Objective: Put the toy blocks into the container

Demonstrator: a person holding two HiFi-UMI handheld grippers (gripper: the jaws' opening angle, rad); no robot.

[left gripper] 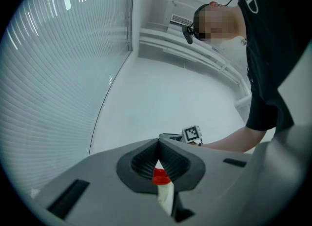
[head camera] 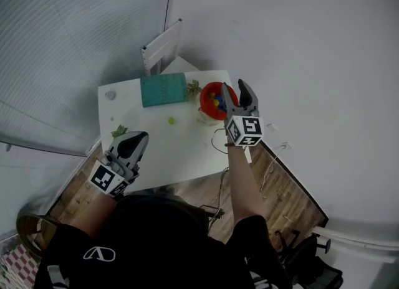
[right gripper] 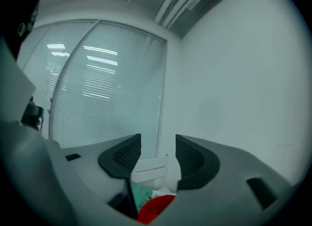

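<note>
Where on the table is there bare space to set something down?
The widest bare patch is the table's near middle, between the small yellow-green toy and the front edge. Another lies left of the teal book, by a small grey disc. Crowded: around the red container.

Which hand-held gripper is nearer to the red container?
Right. In the head view the right hand-held gripper overlaps the red container's right rim, jaws apart and empty. The left hand-held gripper is at the table's near left corner, well apart from it.
</note>
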